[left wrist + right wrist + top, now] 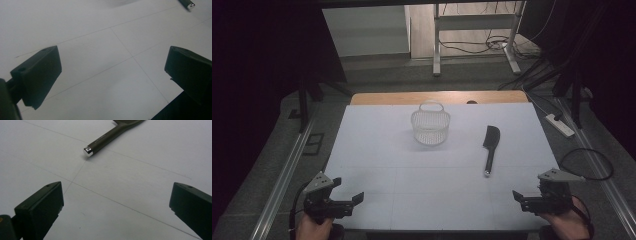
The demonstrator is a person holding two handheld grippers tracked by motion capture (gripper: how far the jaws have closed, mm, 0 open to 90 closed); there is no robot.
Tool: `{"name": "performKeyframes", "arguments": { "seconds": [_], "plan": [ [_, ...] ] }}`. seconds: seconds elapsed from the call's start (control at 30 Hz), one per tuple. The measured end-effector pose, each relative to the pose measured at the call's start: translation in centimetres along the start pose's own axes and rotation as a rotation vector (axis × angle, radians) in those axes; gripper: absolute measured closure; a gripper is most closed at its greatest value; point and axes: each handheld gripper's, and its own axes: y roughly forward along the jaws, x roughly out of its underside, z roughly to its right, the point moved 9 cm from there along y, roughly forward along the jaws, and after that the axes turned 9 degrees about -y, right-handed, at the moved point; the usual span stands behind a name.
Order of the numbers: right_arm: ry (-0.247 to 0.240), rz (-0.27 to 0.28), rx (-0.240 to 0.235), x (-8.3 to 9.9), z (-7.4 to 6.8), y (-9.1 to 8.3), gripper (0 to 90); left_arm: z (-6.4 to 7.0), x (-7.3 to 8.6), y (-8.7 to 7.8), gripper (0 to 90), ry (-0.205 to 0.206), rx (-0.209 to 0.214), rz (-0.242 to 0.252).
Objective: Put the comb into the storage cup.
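Both hand-held grippers idle, jaws apart, at bench (377,165) edge.
Cleaver (490,145) lies untouched beside wire basket (430,128); nothing started.

White sheet (377,150) covers the tabletop, centre of the high view. It is ruled with faint thin lines, which cross in the left gripper view (132,57) and in the right gripper view (72,182). A strip of bare wooden tabletop (387,98) shows along the sheet's far edge, with a small dark mark (471,102) on it.

Metal rails run diagonally on the grey floor, one at lower left (279,180) and one at lower right (602,175). A white power strip (560,125) lies right of the table.

At top centre, white frame legs (436,45) stand with loose black cables (472,47) between them. Dark drapes (262,50) fill the upper left, and a black stand (303,107) is below them.
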Motion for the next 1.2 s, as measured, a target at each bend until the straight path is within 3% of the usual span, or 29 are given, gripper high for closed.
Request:
{"name": "performKeyframes", "arguments": {
  "seconds": [0.23,0.57,1.2],
  "plan": [
    [0.029,-0.006,-0.006,0.14,0.19,0.02,0.0,-0.06,-0.08,0.04,1.7,-0.01,0.009,0.002],
    [0.033,-0.016,-0.002,0.36,0.24,-0.03,0.0,-0.01,-0.19,0.19,1.9,-0.005,0.016,-0.001],
    [-0.001,-0.01,-0.038,-0.3,-0.22,0.38,0.0,-0.18,-0.16,0.15,1.7,-0.029,0.026,-0.002]
  ]
}}
